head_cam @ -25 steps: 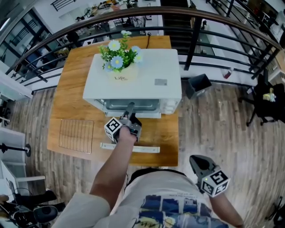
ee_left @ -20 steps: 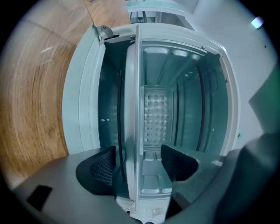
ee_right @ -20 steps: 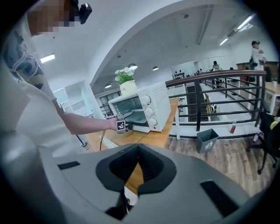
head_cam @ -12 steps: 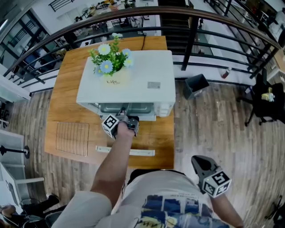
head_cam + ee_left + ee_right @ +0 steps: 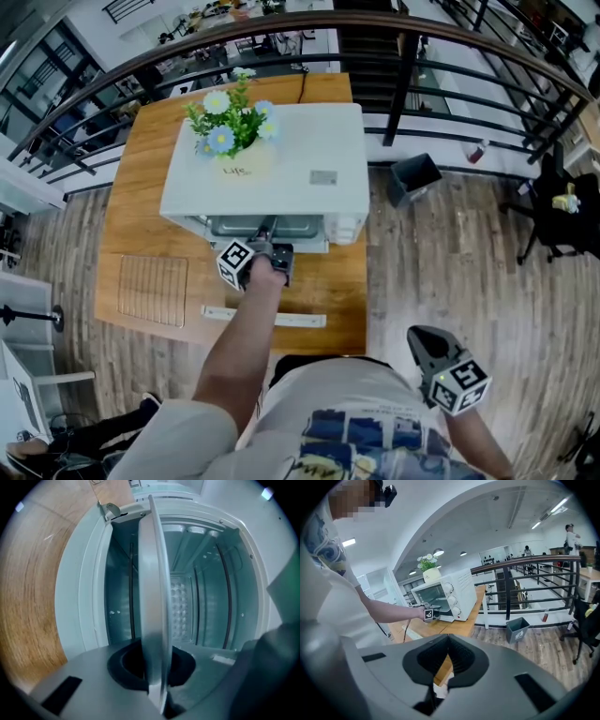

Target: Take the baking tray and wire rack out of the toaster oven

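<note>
left hand-held gripper, jaws just closed, clamps the front lip of the thin grey metal baking tray inside the open white toaster oven, evidently to draw it out; silver wire rack lies on the wooden worktop; right hand-held gripper, clenched empty, is held clear.

The toaster oven had a smooth, white, matt-painted shell. Its cavity walls were bare, reflective metal, the back one embossed. The baking tray was smooth, pale metal with a dull sheen. The wire rack was thin metal wire. The worktop was satin, grained wood, and the floor was matt wood-look planks.
</note>
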Action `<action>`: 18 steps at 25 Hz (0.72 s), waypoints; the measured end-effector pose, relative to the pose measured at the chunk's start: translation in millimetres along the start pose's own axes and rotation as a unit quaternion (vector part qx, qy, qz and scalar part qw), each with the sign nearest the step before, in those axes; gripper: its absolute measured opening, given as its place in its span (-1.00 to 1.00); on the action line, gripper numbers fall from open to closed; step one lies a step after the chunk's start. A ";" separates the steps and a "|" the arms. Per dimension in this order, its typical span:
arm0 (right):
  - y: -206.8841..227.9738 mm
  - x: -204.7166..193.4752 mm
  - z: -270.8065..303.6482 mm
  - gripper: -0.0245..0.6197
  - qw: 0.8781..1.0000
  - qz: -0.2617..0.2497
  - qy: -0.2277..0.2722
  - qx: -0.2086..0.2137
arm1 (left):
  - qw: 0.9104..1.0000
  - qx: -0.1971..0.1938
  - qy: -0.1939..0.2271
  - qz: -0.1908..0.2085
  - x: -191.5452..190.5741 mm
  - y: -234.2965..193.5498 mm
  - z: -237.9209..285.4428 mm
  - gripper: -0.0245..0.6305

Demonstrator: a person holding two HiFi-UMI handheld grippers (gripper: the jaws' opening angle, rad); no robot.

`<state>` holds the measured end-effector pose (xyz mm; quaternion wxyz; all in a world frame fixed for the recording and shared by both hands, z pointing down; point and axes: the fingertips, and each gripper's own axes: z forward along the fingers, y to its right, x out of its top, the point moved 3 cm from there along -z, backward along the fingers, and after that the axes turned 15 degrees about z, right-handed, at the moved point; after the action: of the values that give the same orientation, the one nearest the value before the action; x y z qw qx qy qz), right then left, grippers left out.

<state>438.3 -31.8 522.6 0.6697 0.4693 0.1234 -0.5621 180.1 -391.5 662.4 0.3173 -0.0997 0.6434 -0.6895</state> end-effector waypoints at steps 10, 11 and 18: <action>1.8 -3.8 -1.3 -0.92 1.000 -0.008 -0.002 0.009 | 1.000 0.001 0.007 -0.002 -6.1 0.0 -9.8 -0.89; 2.2 -4.1 -1.5 -0.92 1.000 -0.008 -0.002 0.010 | 1.000 0.001 0.007 -0.002 -7.5 -0.2 -11.4 -0.89; -6.9 -2.9 2.9 -0.92 1.000 -0.014 -0.009 0.019 | 1.000 0.002 0.007 -0.003 -9.3 2.9 -23.9 -0.90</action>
<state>430.2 -31.7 522.8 0.6538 0.4750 0.1128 -0.5780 175.2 -366.5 658.6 0.3107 -0.0957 0.6442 -0.6923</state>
